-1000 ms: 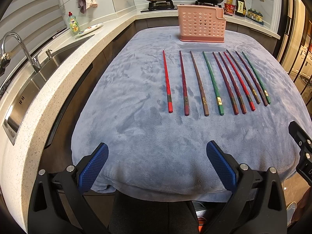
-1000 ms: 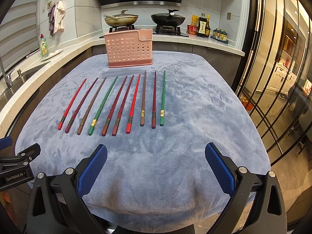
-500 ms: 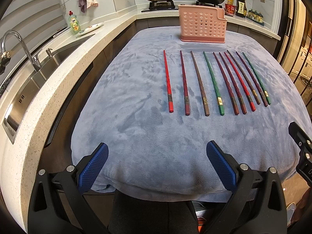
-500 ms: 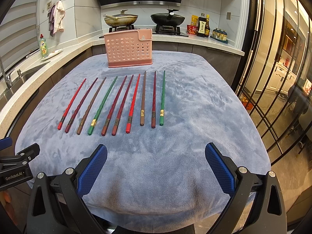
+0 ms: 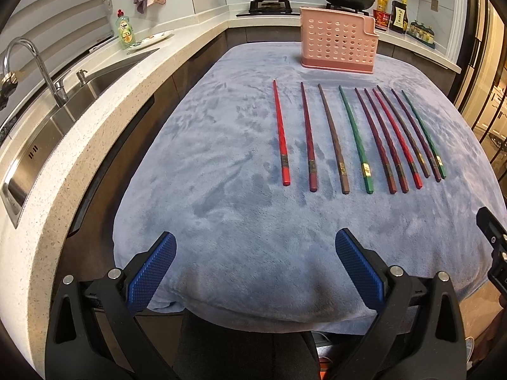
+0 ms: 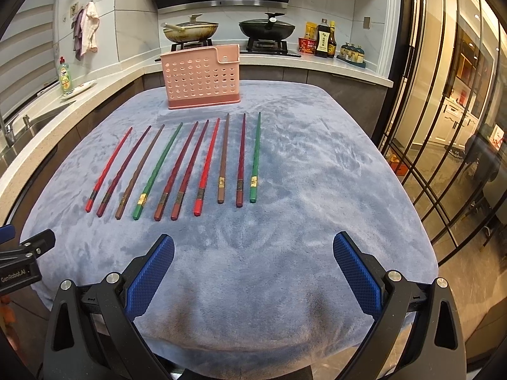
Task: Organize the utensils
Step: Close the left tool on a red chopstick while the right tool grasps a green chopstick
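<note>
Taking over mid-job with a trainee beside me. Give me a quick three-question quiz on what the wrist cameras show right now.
1. How many chopsticks lie on the grey cloth?
2. True or false: the left gripper is shut on a chopstick.
3. Multiple choice: the pink holder stands (A) at the near edge of the cloth, (B) beyond the chopstick tips, toward the stove, (C) in the sink.

Key:
1. Ten, in one row, two of them green.
2. False; it is open and empty, as is the right gripper.
3. B
</note>
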Action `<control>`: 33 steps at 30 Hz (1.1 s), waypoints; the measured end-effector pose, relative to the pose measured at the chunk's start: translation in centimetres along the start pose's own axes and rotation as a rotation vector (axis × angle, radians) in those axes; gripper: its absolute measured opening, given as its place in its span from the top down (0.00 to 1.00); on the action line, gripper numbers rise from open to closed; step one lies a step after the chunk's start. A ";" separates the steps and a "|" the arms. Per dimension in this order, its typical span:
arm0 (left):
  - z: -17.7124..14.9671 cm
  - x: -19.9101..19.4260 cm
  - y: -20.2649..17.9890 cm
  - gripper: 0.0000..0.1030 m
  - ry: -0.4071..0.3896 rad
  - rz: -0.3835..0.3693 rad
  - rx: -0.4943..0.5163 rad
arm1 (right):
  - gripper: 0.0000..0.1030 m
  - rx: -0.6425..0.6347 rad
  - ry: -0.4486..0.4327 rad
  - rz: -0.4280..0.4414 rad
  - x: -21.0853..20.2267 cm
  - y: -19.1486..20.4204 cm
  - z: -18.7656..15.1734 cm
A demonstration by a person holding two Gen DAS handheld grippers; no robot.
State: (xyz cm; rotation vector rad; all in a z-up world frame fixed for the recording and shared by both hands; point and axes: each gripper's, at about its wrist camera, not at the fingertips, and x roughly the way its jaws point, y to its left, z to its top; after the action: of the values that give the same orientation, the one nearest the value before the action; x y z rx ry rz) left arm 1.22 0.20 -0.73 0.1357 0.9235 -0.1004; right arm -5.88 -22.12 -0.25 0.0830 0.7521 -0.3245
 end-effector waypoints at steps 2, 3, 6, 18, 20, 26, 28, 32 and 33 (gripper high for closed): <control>0.3 0.5 0.2 0.07 -0.002 -0.002 0.004 | 0.07 0.005 -0.001 -0.002 0.1 -0.4 0.2; 0.5 0.7 0.3 0.07 -0.005 -0.001 0.005 | 0.07 0.004 -0.002 -0.006 0.3 -0.5 0.3; 1.1 1.5 0.4 0.07 -0.010 -0.002 0.006 | 0.07 0.001 -0.006 -0.016 0.9 -0.7 0.7; 4.5 6.0 0.5 0.12 -0.015 -0.003 -0.012 | 0.07 0.039 0.006 -0.018 5.7 -1.9 3.6; 5.0 6.9 0.3 0.15 -0.008 -0.009 -0.013 | 0.15 0.048 0.014 -0.014 6.7 -2.1 4.2; 5.8 8.8 0.0 0.25 0.020 -0.026 -0.010 | 0.33 0.069 0.046 0.011 9.5 -2.0 5.6; 6.0 9.4 -0.1 0.30 0.034 -0.035 -0.008 | 0.38 0.071 0.057 0.017 10.3 -1.9 5.8; 5.9 10.2 -0.2 0.36 0.058 -0.050 -0.009 | 0.53 0.085 0.083 0.027 11.5 -2.1 5.8; 5.9 10.4 -0.3 0.39 0.063 -0.056 -0.009 | 0.56 0.088 0.089 0.030 11.7 -2.2 5.8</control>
State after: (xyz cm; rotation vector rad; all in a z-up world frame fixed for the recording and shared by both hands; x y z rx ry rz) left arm 12.03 -1.36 -5.54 0.1049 0.9905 -0.1440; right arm 5.21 -28.33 -3.94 0.1922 0.8241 -0.3270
